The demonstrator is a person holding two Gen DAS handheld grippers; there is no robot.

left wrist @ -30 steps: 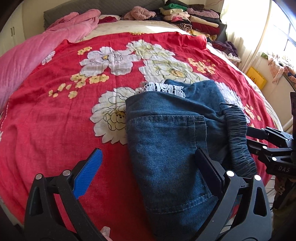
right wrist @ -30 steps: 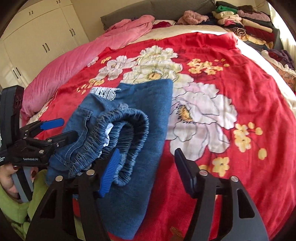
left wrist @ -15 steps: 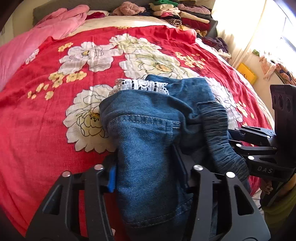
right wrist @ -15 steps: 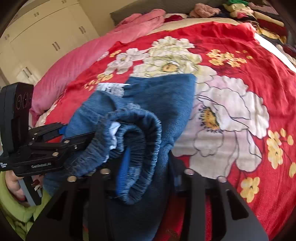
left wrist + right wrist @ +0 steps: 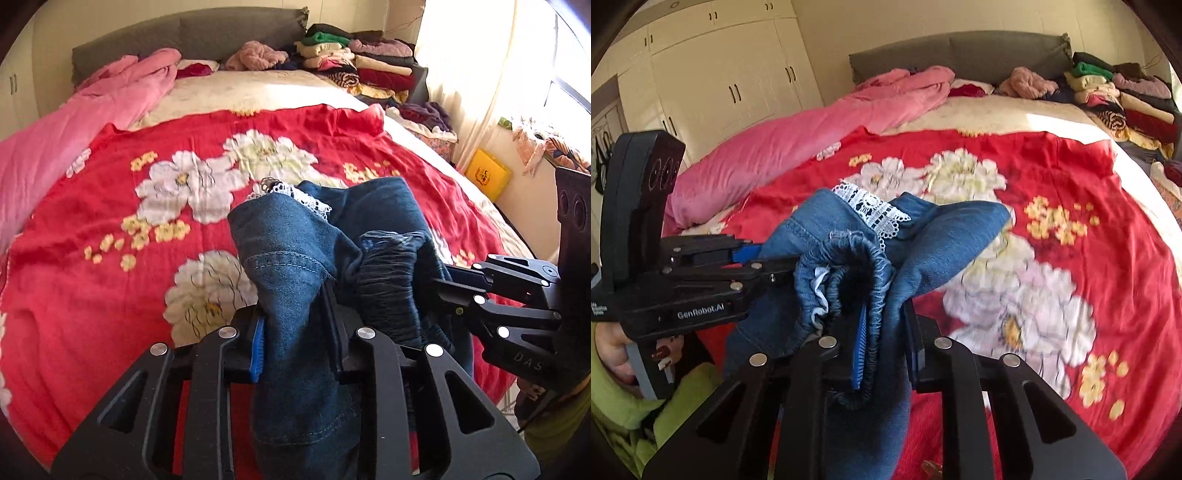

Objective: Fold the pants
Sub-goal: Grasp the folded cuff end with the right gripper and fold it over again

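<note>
Left wrist view: the left gripper (image 5: 295,332) is clamped on a bunched fold of the denim pants (image 5: 295,258), which hang lifted over the near edge of the bed with its red floral blanket (image 5: 110,295); the right gripper (image 5: 439,284) bites the elastic waistband (image 5: 388,273) just beside it. Right wrist view: the right gripper (image 5: 886,339) is closed on the waistband (image 5: 875,295); white lace trim (image 5: 875,206) tops the pants (image 5: 942,240); the left gripper (image 5: 768,266) pinches denim toward the bed's left edge.

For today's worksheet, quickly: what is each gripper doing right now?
Left gripper: closed on the denim pants.
Right gripper: closed on the pants' elastic waistband.
</note>
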